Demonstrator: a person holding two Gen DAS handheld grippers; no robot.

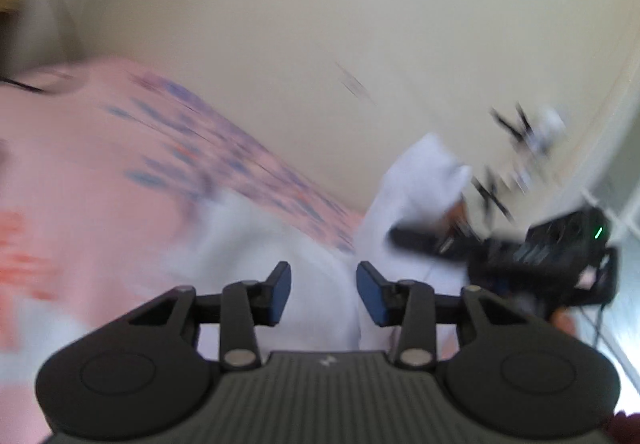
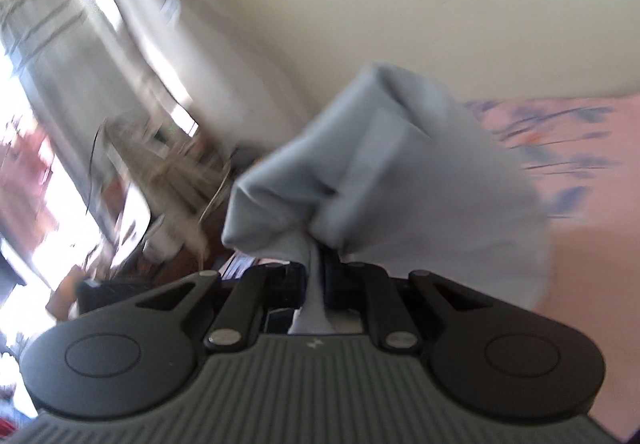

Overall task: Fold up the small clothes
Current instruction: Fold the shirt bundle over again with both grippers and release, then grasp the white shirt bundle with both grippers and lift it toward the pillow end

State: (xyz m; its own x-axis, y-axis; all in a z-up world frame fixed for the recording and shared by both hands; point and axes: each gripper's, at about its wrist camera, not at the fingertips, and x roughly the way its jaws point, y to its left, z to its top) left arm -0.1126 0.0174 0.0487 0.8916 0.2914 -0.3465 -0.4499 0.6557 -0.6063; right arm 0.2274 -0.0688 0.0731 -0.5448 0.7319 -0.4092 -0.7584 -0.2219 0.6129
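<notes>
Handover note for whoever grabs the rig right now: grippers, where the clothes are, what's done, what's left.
Right gripper: shut on a bunched corner of the pale blue garment, lifted off the pink sheet.
Left gripper: open, nothing between the pads; the garment's other end lies just ahead of it.
Done: garment picked up at one end. No fold visible yet.
Left: probably regrip with the left, spread it flat on the sheet, fold.
Frames are blurred; details uncertain.

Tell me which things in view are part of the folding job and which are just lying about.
Part of the job:
- light blue garment, pinched in the right gripper
- left gripper, open, garment behind it

Just lying about:
- pink patterned sheet underneath
- blurred clutter by the window
</notes>
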